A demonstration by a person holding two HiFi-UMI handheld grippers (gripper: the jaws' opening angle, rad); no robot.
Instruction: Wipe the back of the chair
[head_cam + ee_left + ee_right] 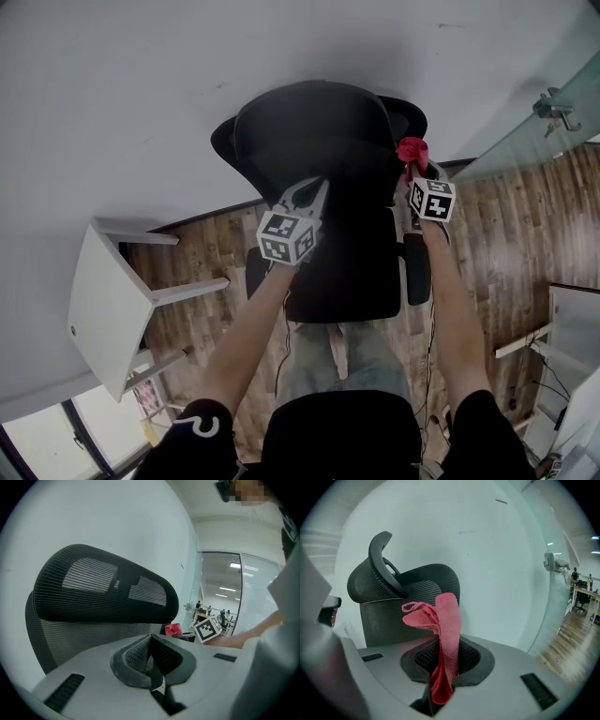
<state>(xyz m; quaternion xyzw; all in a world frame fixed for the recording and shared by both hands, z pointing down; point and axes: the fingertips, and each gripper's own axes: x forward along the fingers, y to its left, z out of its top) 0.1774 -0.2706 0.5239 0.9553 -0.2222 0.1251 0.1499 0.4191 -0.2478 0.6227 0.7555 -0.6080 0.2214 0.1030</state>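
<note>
A black mesh office chair (323, 141) stands against a white wall, its back and headrest (98, 592) toward me. My right gripper (413, 172) is at the right edge of the chair back, shut on a red cloth (443, 639) that sticks up from the jaws. The same red cloth (412, 150) shows beside the chair's top. My left gripper (312, 195) hovers over the middle of the chair back, jaws shut with nothing between them. In the right gripper view the chair (408, 597) is just behind the cloth.
A white table (108, 305) stands to the left on the wooden floor (497, 253). A glass partition with a metal fitting (553, 108) runs at the right. The white wall (122, 103) is right behind the chair. The chair's armrests (416, 267) flank the seat.
</note>
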